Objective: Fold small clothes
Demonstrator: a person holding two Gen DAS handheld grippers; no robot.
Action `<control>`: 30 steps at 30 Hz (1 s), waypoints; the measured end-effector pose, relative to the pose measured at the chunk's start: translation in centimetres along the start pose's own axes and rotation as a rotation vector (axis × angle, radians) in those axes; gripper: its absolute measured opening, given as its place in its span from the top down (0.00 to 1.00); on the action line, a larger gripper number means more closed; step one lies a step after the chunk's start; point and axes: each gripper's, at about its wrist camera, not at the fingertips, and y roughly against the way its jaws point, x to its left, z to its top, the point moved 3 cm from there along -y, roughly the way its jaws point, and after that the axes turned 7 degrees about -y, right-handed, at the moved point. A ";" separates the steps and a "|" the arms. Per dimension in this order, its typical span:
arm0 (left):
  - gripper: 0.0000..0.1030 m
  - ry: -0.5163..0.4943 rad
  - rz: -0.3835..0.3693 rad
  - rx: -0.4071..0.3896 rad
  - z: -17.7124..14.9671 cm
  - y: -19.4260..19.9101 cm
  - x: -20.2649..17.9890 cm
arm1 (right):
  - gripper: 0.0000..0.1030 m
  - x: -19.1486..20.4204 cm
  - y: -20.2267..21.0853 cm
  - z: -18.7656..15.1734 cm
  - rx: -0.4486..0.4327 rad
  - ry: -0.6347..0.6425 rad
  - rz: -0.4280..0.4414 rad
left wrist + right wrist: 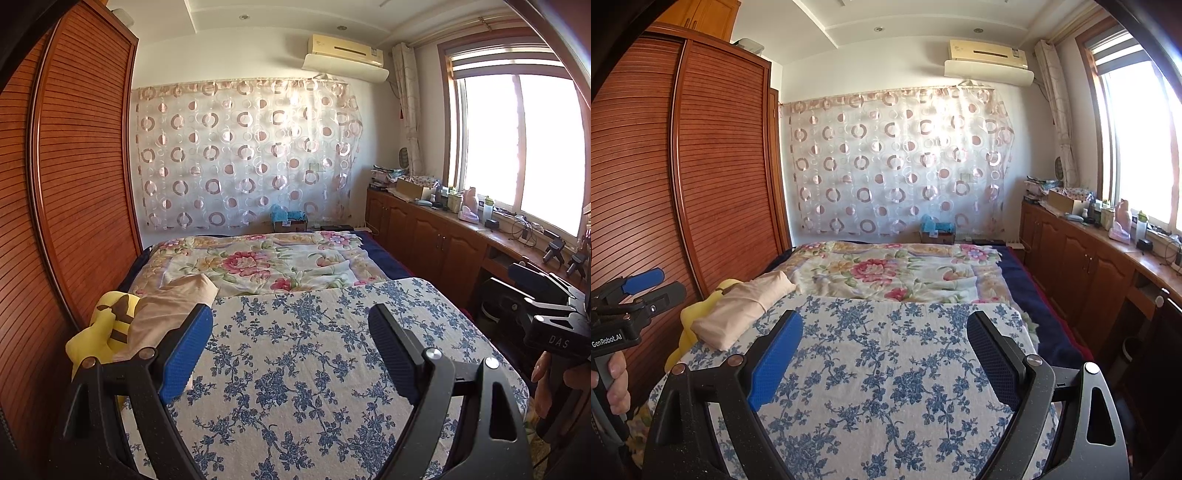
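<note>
A beige folded garment (168,308) (738,312) lies at the far left edge of a board covered in blue-flowered cloth (317,369) (886,369). My left gripper (290,321) hovers open above that cloth, with nothing between its fingers; the beige garment lies just beyond its left finger (192,343). My right gripper (884,328) is also open and empty over the same cloth, with the garment off to its upper left. Each view catches the other gripper at its side: the right one (546,295) and the left one (642,288), held by a hand.
A yellow plush toy (107,325) (690,325) sits under and beside the beige garment. Beyond the board is a bed with a floral cover (266,262) (897,269). A wooden wardrobe (74,166) stands on the left, and low cabinets (424,232) with clutter run along the right under the window.
</note>
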 end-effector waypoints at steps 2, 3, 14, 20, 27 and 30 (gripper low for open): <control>0.16 0.000 0.000 0.000 0.0 0.0 0.0 | 0.11 -0.1 0.0 0.0 -0.001 0.002 0.001; 0.16 0.000 0.000 0.000 0.0 0.0 0.0 | 0.11 -0.1 0.0 0.0 -0.001 0.002 0.002; 0.16 -0.002 0.000 0.000 0.1 0.0 0.0 | 0.11 -0.3 0.0 -0.1 -0.006 0.003 0.001; 0.16 -0.002 0.001 0.000 0.2 0.0 0.0 | 0.11 -0.5 -0.1 -0.1 -0.009 0.001 0.001; 0.16 -0.003 0.001 0.000 0.2 0.0 0.0 | 0.11 -0.5 -0.1 -0.2 -0.009 0.001 0.002; 0.16 -0.002 0.001 0.000 0.2 0.0 0.0 | 0.11 -0.5 -0.1 -0.3 -0.010 0.002 0.001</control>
